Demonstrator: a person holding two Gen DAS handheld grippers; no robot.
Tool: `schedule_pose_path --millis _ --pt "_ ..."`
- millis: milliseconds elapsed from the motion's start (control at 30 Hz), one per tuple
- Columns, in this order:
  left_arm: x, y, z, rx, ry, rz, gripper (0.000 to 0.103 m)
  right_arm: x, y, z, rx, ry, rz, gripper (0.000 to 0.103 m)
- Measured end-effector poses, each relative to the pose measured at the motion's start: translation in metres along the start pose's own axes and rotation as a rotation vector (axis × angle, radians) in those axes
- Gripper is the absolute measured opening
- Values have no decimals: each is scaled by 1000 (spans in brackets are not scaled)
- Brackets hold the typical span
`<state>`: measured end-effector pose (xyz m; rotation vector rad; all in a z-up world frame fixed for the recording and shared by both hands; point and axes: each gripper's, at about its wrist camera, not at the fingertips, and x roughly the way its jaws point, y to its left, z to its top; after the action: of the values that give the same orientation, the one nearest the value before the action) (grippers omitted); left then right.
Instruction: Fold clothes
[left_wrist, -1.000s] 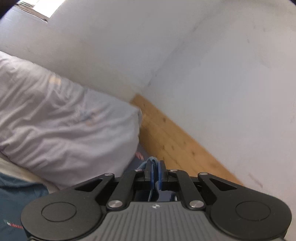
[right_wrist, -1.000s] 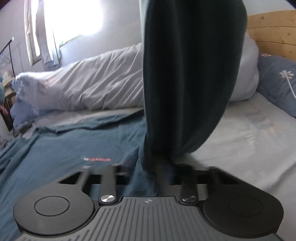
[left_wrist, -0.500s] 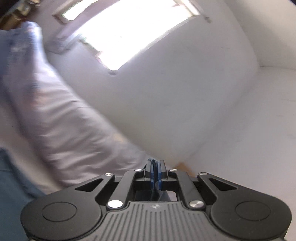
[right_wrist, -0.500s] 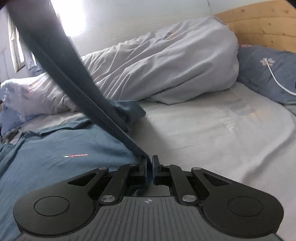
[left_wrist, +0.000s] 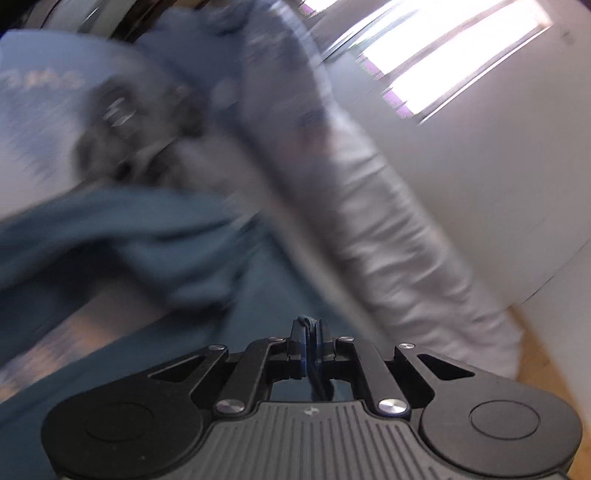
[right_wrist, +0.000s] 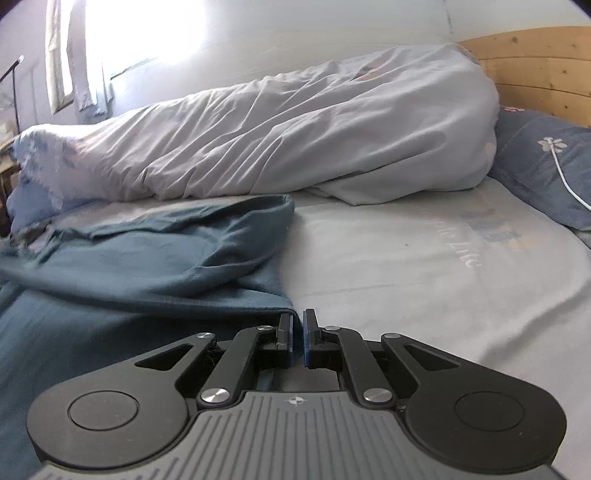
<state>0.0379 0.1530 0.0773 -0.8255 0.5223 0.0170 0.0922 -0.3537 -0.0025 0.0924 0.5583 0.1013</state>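
Observation:
A teal-blue garment (right_wrist: 147, 266) lies spread on the bed, with one part folded over itself and its fold edge running to my right gripper (right_wrist: 298, 321). That gripper rests low over the sheet (right_wrist: 424, 277), and its jaws are shut on the garment's corner. In the blurred left wrist view, my left gripper (left_wrist: 309, 326) is shut on a pinch of the same blue garment (left_wrist: 147, 240), and a small tuft pokes out between its tips. It hangs over the rumpled cloth.
A rolled pale-lilac duvet (right_wrist: 295, 129) lies along the far side of the bed against the white wall (left_wrist: 498, 184). At the right are a wooden headboard (right_wrist: 535, 62) and a blue flowered pillow (right_wrist: 546, 162) with a white cable (right_wrist: 565, 177). A bright window (right_wrist: 129, 33) is behind.
My left gripper has swung down from facing the wall to low over the garment. The cloth that stretched up from my right gripper has dropped into a fold on the bed.

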Motion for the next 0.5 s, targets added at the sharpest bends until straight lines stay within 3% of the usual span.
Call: schedule_pose_path --millis 267,433,500 --pt "-14 40 -32 15 116 50 5 -8 3 -3 -120 26 40 4" --pt "-40 50 -29 -26 95 44 33 -12 4 -5 -147 36 31 5" --pt "-46 43 -27 27 92 53 48 -12 6 -6 -154 39 23 5"
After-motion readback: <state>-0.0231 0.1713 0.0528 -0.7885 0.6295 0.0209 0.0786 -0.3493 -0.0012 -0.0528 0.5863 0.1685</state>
